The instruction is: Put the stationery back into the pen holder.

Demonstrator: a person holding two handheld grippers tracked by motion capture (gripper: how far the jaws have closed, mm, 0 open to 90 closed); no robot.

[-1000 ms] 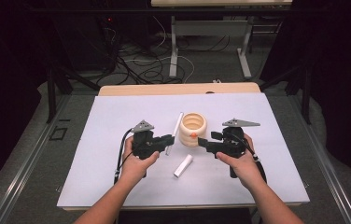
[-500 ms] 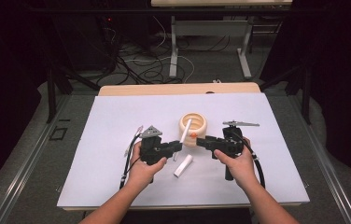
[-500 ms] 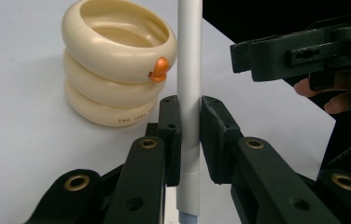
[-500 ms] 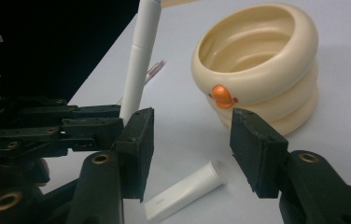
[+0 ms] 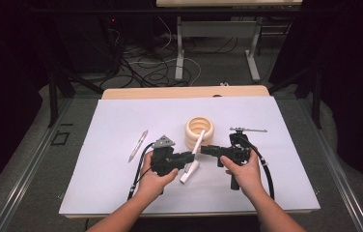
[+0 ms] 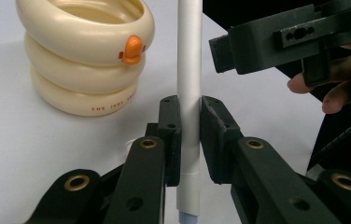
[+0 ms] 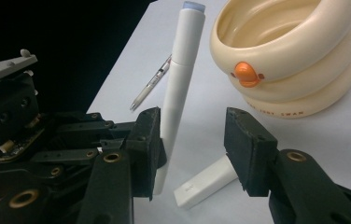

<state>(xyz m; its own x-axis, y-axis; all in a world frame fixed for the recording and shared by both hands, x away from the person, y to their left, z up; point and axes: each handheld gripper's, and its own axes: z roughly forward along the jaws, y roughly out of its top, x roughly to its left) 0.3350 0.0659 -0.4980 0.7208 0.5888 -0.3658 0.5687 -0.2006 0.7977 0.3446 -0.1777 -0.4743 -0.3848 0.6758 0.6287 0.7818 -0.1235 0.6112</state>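
My left gripper (image 5: 189, 157) (image 6: 190, 107) is shut on a white marker (image 5: 199, 142) (image 6: 189, 70), holding it tilted above the white sheet. The marker's bare tip end points back past the jaws. My right gripper (image 5: 204, 149) (image 7: 192, 130) faces it from the right. Its jaws have just been closing and stand open; the marker (image 7: 178, 84) lies against the inner edge of one pad (image 7: 148, 140), with the other pad well apart from it. A white cap (image 5: 189, 171) (image 7: 206, 182) lies on the sheet below both grippers.
A cream ringed holder (image 5: 199, 130) (image 6: 85, 56) (image 7: 285, 56) with an orange duck bill stands just behind the grippers. A slim pen (image 5: 137, 145) (image 7: 152, 86) lies to the left. The white sheet (image 5: 121, 183) covers the table; cables and table legs are beyond.
My left hand has come right and nearer to the person with the marker, which uncovered the slim pen. The right gripper's jaws have narrowed; that hand has stayed in place.
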